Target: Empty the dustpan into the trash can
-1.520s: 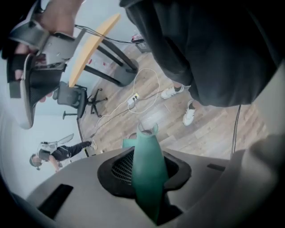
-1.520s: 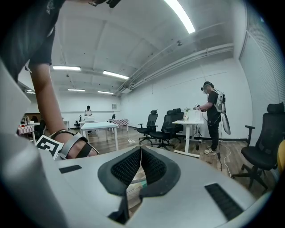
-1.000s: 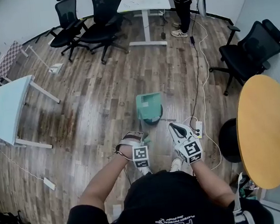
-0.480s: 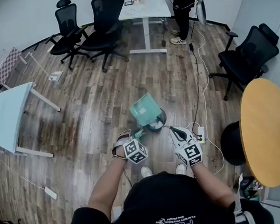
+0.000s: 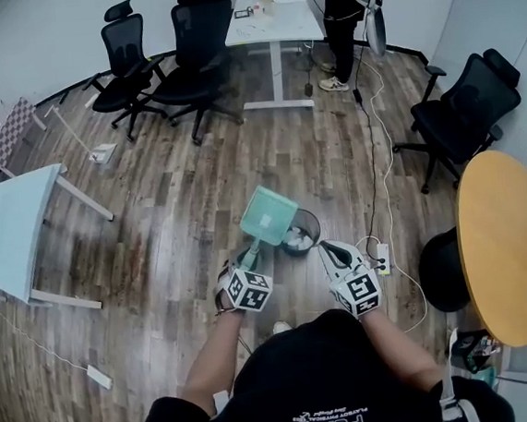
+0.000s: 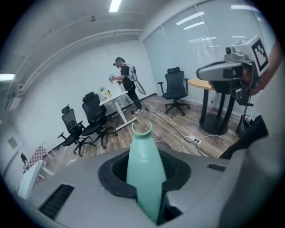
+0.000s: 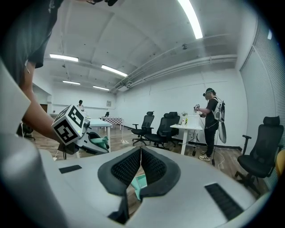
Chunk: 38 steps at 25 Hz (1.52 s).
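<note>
White print on black shirt point(image 5: 329, 389), at bottom of head view, seen upside down: big letters look like "PLAT". Smaller line next to it too blurred to read. Left marker cube point(image 5: 250, 290) and right marker cube point(image 5: 362, 290): black-and-white square code patterns only, no letters or digits. Elsewhere in room, no print legible.

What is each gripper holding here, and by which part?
The left gripper holds the teal dustpan by its handle; the right gripper is shut, holding nothing.
</note>
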Available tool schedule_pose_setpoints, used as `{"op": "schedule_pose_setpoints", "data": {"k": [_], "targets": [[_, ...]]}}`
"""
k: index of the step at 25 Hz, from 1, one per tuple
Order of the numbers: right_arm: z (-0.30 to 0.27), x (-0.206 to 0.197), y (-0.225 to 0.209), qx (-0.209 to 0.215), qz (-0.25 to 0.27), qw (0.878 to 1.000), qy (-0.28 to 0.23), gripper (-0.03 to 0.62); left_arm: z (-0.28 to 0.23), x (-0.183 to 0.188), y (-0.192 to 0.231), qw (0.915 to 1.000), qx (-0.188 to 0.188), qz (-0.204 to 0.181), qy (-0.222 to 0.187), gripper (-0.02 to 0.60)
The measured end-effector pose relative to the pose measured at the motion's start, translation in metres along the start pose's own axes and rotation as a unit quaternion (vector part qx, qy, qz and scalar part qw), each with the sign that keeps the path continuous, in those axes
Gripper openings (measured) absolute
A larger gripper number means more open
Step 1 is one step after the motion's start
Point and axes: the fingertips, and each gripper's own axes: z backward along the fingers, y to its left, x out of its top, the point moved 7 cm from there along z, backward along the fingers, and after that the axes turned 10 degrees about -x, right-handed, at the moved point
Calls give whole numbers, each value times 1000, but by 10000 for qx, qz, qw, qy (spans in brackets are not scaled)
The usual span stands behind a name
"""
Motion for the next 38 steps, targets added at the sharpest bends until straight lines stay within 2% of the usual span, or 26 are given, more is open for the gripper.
{"op": "schedule_pose_setpoints", "data": {"k": [3, 7, 10, 15, 24, 32, 38], "targets": [[-6, 0, 2, -14, -2, 10000, 40, 25, 4, -8, 18, 9982, 126, 575, -103, 101], [-19, -3, -2, 51, -11, 9999, 102, 25, 11, -13, 42, 9900, 255, 1357, -283, 101], [-36, -7, -11, 91, -55, 9998, 166, 25, 13, -9, 56, 9838, 350, 1708, -414, 101], [-81, -6, -25, 201, -160, 9996, 92, 25, 5, -2, 76, 9781, 524, 1977, -381, 101], [-151, -11, -61, 416, -256, 9986, 218, 25, -36, 1, 118, 9722, 766, 2214, -15, 101], [-197, -40, -83, 800, -193, 9952, 526, 25, -99, -12, 141, 9665, 654, 2425, 522, 101], [-217, -76, -99, 1021, -354, 9895, 958, 25, -151, -27, 133, 9624, 525, 2508, 902, 101]]}}
